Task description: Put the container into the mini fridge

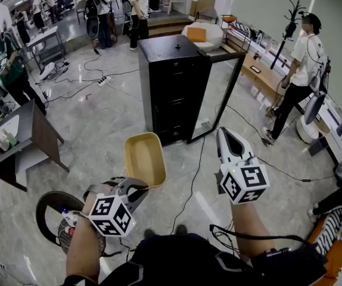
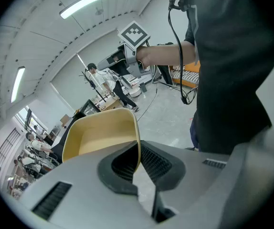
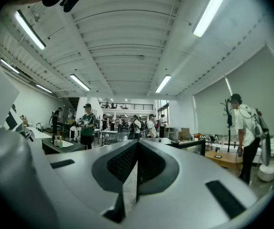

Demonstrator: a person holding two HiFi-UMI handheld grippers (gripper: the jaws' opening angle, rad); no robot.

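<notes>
**Container on its way to the mini fridge**
A person is carrying the yellow container (image 1: 145, 158) over the floor, the left tongs (image 1: 139, 189) pinching one wall of it thin. It is hanging short of the black mini fridge (image 1: 172, 82), whose door (image 1: 218, 94) is standing open. The right tongs (image 1: 224, 134) are riding closed on nothing. Holding the container level and steering it clear of that door is looking wisest.

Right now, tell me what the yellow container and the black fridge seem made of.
The container: probably plastic, matte pale yellow, with a thin wall and rounded moulded corners. The fridge: likely painted metal or plastic, dark semi-gloss, since its flat top reflects light.
</notes>
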